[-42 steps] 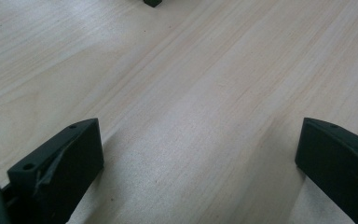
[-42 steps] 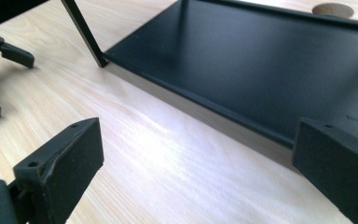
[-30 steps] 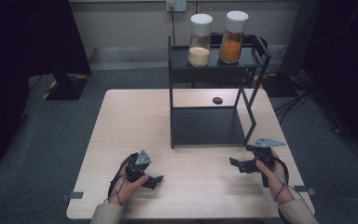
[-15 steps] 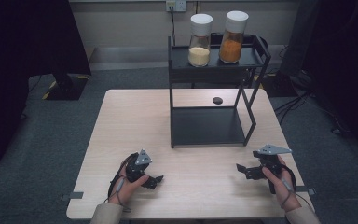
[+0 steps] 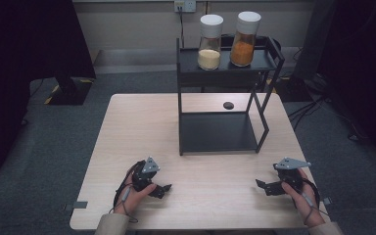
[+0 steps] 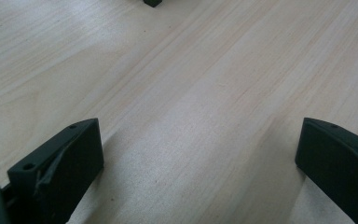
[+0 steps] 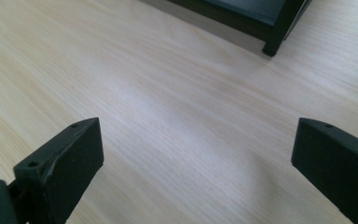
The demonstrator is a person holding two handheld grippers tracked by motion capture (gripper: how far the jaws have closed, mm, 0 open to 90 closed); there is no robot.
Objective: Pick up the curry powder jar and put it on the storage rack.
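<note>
Two jars are standing upright on the rack's [image 5: 227, 132] top shelf at twelve o'clock — cream-filled jar [image 5: 210, 42] nearer the left gripper [image 5: 159, 190], orange-filled jar [image 5: 245, 39] nearer the right gripper [image 5: 265, 187]; both grippers are gaping wide — holding nothing, resting near the table's [image 5: 127, 132] front edge.

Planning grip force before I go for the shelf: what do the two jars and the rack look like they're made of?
Both jars look like clear glass or hard plastic, contents showing through, with matte white caps. The rack looks like black-coated metal: thin straight bars, flat matte shelves.
</note>
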